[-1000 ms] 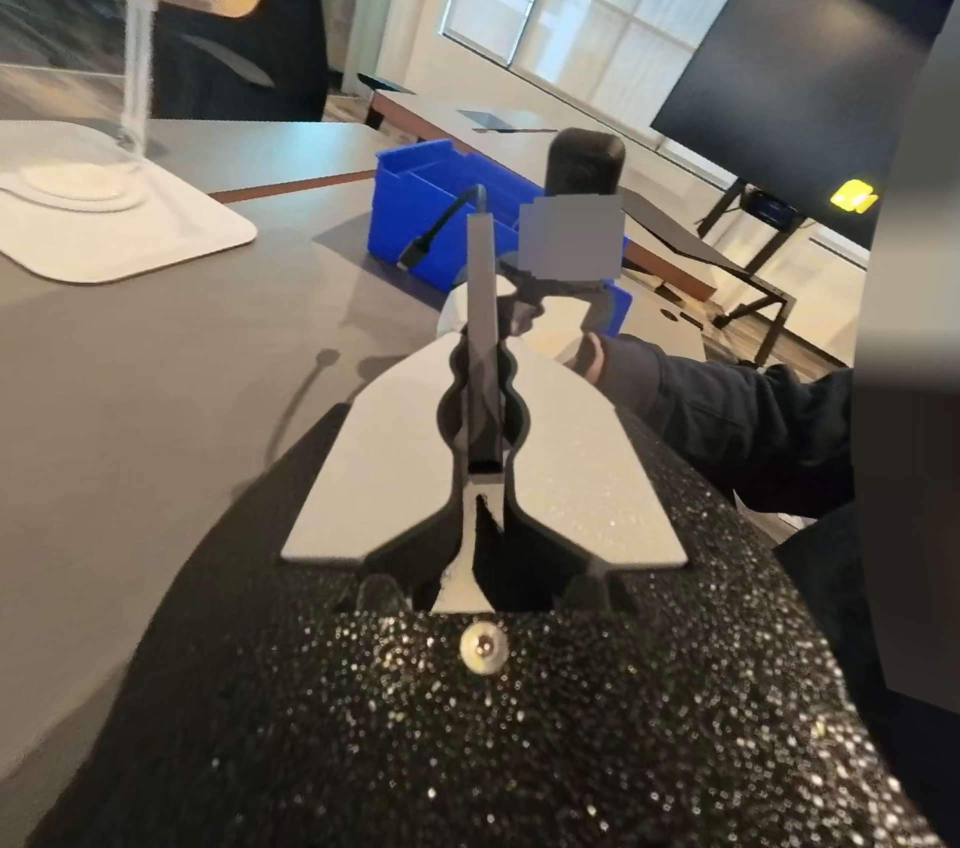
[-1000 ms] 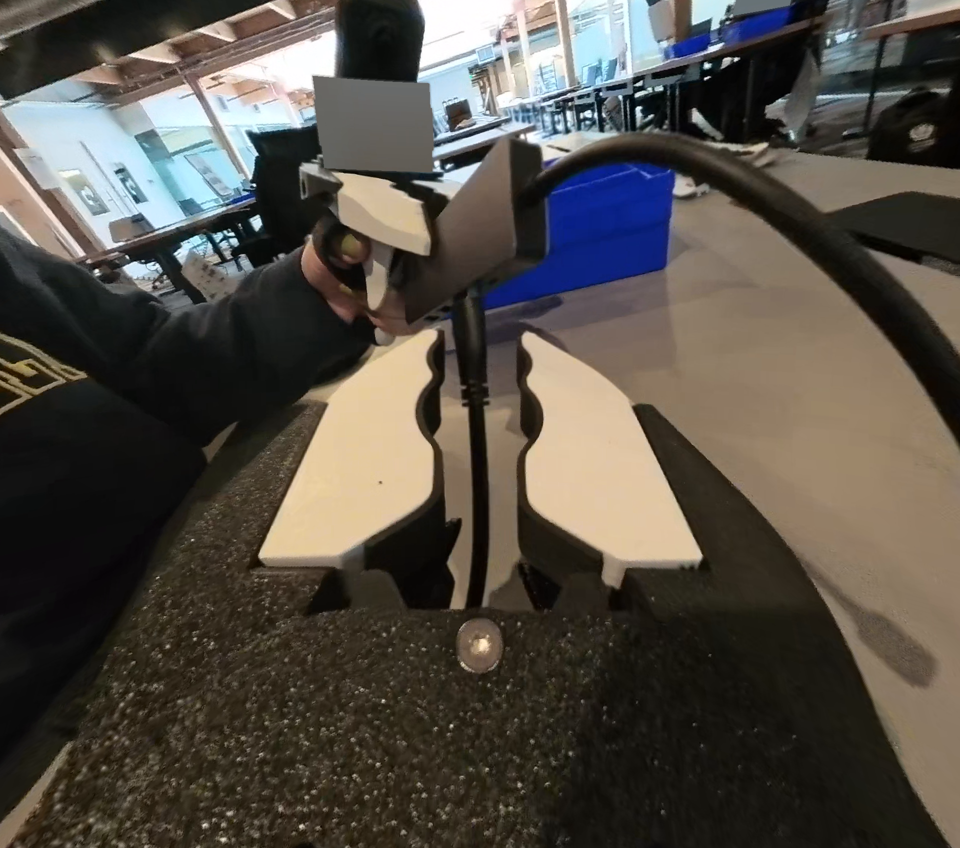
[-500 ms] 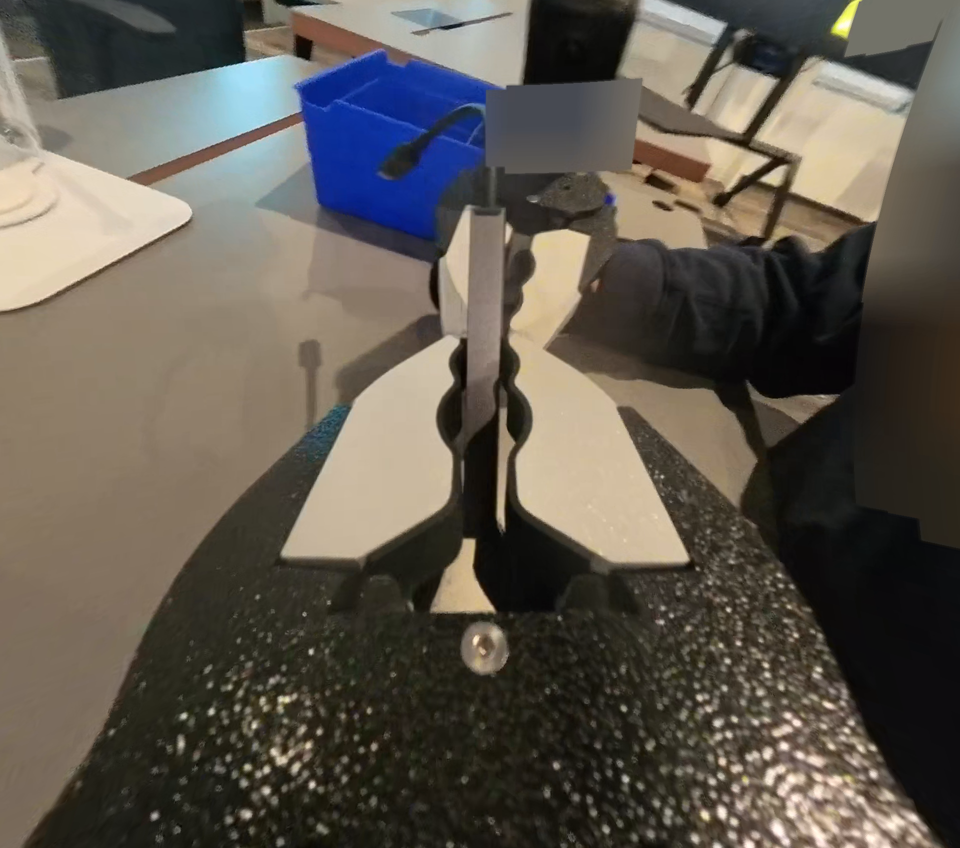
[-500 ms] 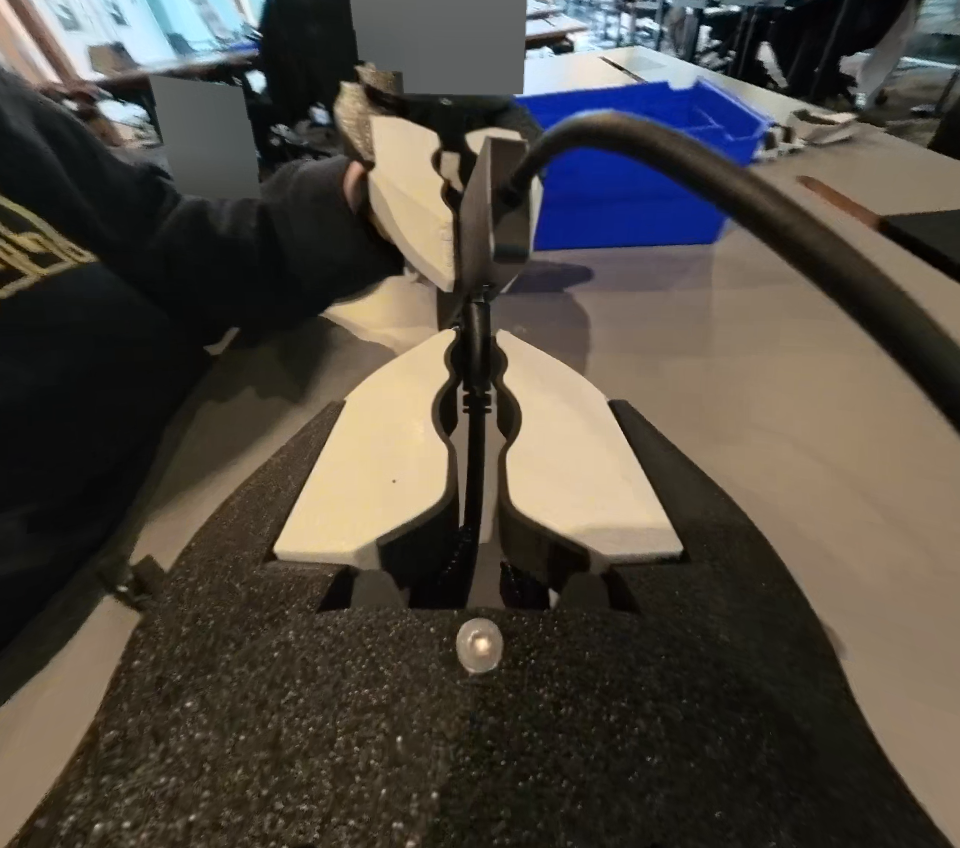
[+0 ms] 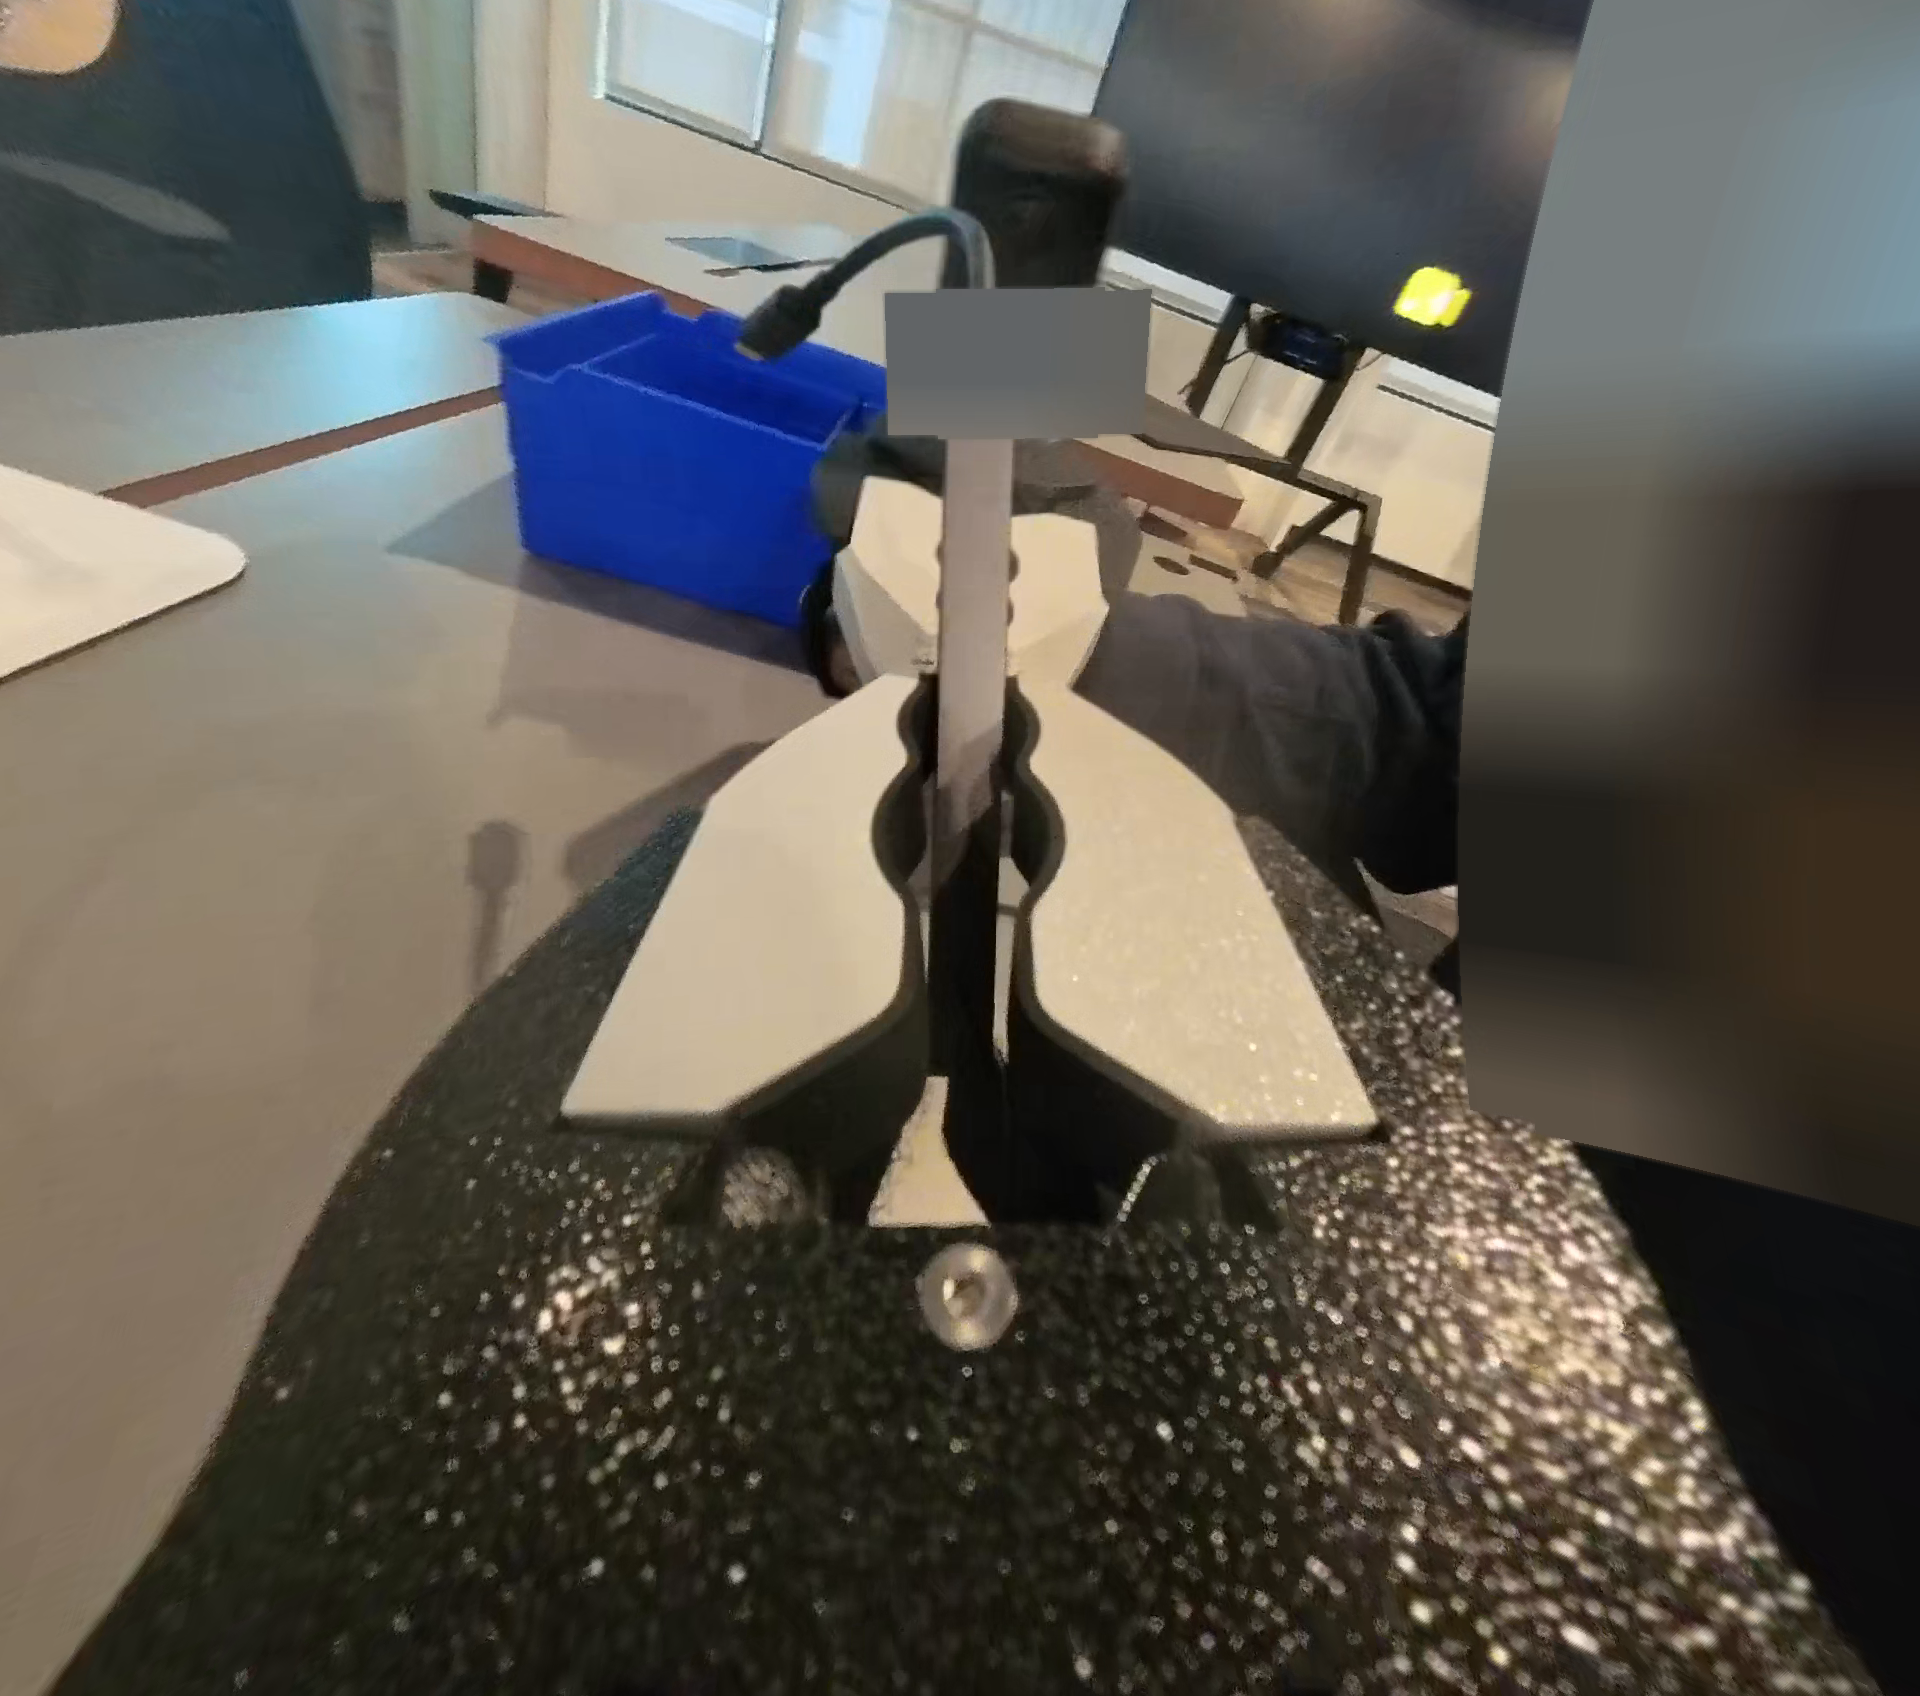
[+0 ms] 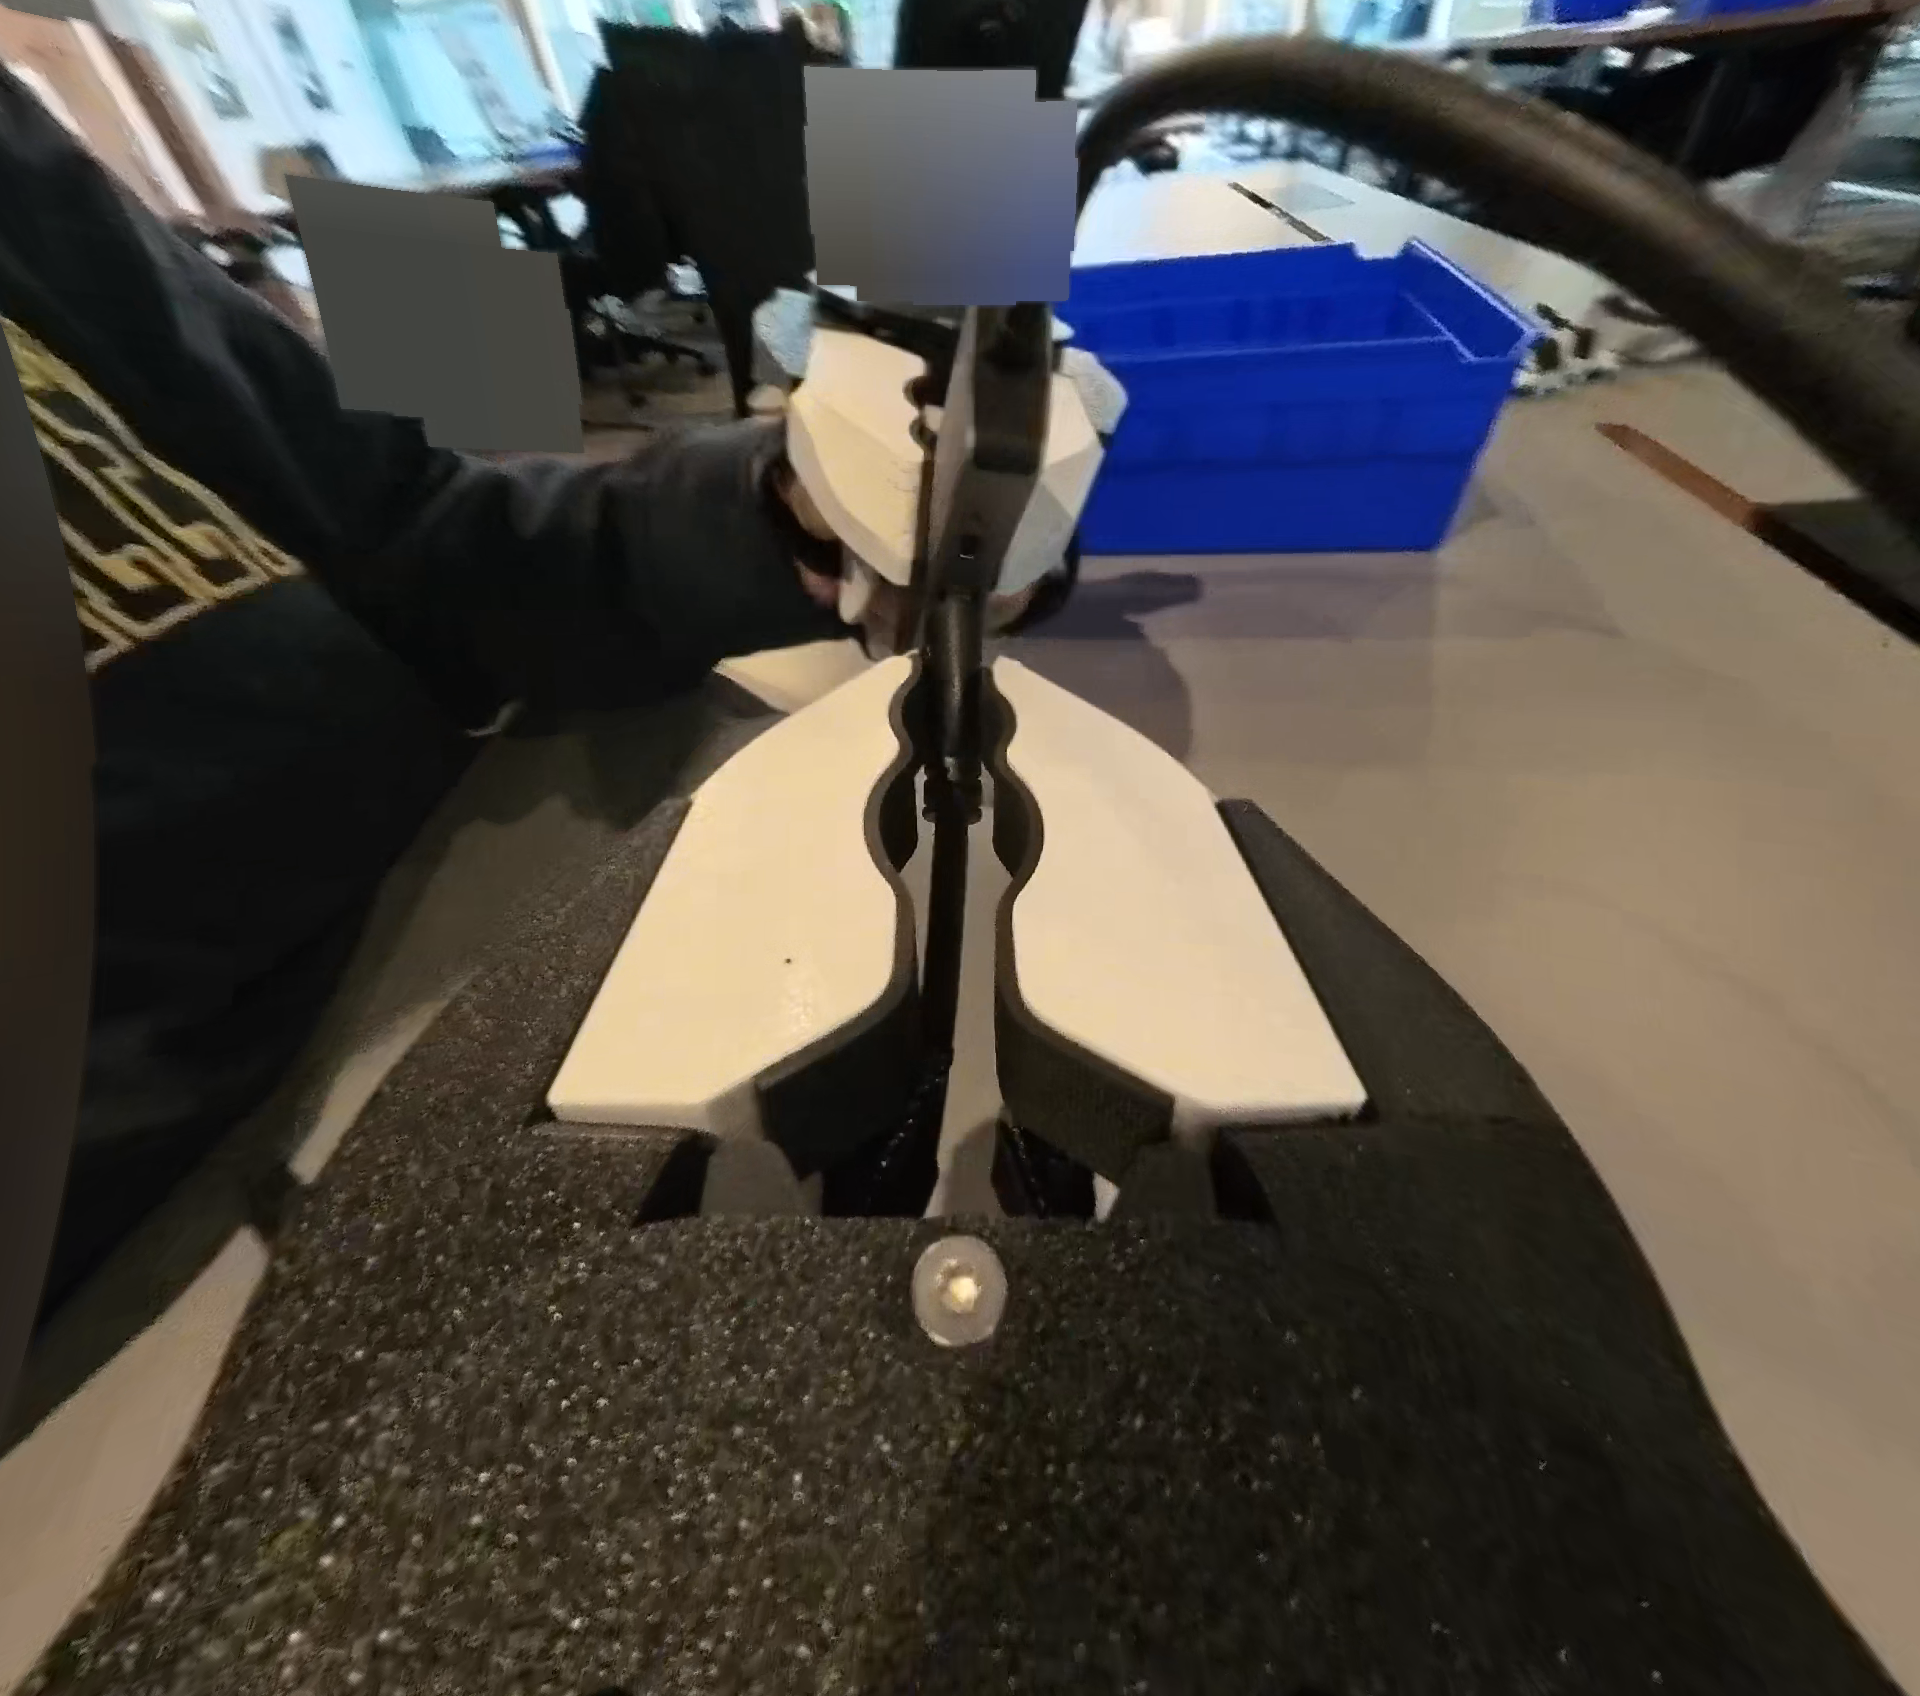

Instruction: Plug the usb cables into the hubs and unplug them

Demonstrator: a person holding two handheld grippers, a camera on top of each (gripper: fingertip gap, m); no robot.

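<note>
My left gripper [image 5: 971, 690] is shut on a flat grey hub [image 5: 975, 586] that stands edge-on above its fingers. The hub's own black cable [image 5: 894, 254] curls off its top and ends in a free plug [image 5: 779, 325]. My right gripper [image 6: 951, 664] is shut on the plug of a black USB cable [image 6: 951, 711]. That plug's tip meets the lower edge of the hub [image 6: 987, 441]; how deep it sits I cannot tell. The two grippers face each other closely above the grey table [image 5: 260, 815]. The hub's cable arcs thick across the right wrist view [image 6: 1507, 119].
A blue bin [image 5: 665, 493] stands on the table behind the grippers and shows in the right wrist view [image 6: 1299, 420]. A white mat [image 5: 94, 566] lies at the left. A person's dark sleeve [image 6: 520, 524] reaches in. A dark screen on a stand [image 5: 1351, 88] is beyond the table. My left and right fingertips are right by each other.
My right gripper, open around the USB cable a second ago, has shut on its plug. Both grippers have turned to face each other, with the hub edge-on to the right one.
</note>
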